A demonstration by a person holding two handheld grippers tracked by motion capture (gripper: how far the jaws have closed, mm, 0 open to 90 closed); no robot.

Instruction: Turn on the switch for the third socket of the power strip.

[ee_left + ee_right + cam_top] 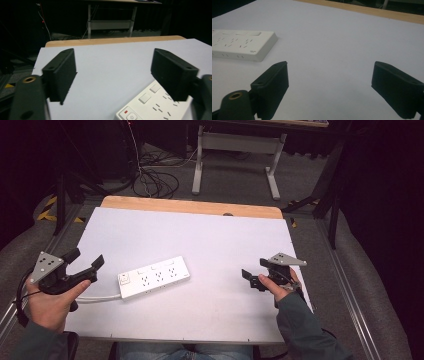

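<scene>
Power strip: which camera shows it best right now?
The high view: the whole power strip lies on the white table, switch end and cable visible. The left gripper view catches only its switch end at close range; the right gripper view shows its far end, cropped.

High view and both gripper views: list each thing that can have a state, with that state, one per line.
Power strip: lying flat on the white table, sockets up, nothing plugged in, untouched.
Power strip cord: attached at the strip's near-left end, running left toward the left hand.
Left gripper: open, holding nothing, beside the strip's switch end.
Right gripper: open, holding nothing, well right of the strip.
</scene>
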